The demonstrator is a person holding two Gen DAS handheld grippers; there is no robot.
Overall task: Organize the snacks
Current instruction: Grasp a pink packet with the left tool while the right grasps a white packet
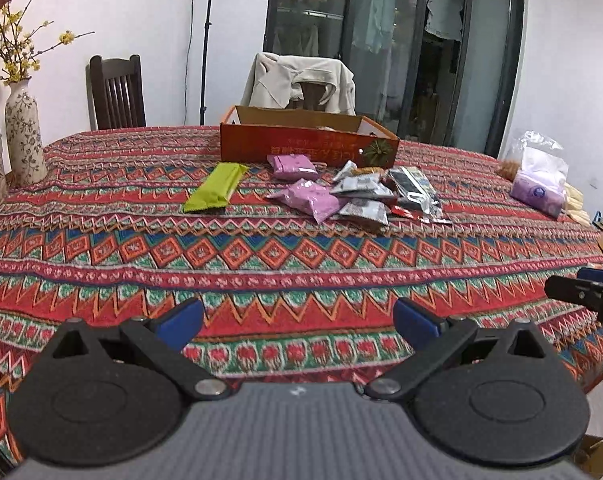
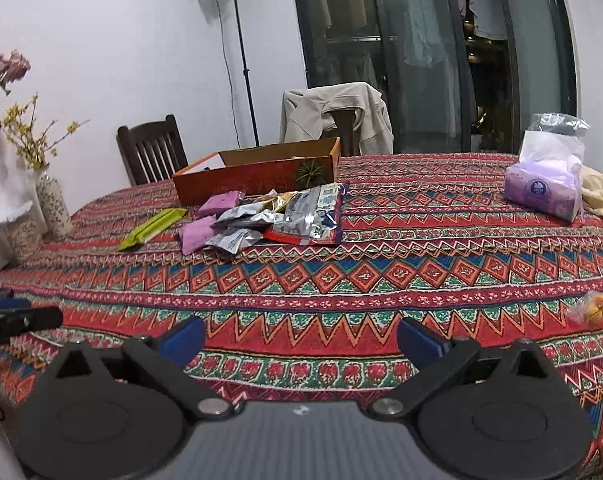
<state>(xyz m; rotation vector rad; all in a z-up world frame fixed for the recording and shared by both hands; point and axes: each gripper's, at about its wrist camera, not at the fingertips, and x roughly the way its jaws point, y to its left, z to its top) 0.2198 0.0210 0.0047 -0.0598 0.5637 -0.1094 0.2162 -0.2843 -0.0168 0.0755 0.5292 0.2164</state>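
Zigzag-woven tablecloth (image 1: 261,256) under crinkly foil snack packets (image 1: 361,196), perhaps biscuits; both claws (image 1: 297,322) (image 2: 300,338) wide, empty.

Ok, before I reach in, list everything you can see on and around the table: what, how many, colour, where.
cardboard box: one, orange, open, far side of table, behind the packets
green packet: one, lying alone, left of the pile
pink packets: two, left part of the pile
silver packets: several, heaped; exact count unclear
large printed packet: one, silver, blue and red, right end of the pile
tissue pack: one, purple, far right
vase: one, patterned, yellow flowers, left edge
tablecloth: one, red patterned
chairs: two, dark wood, behind table; one draped with a beige jacket
left gripper: open, empty, near edge
right gripper: open, empty, near edge
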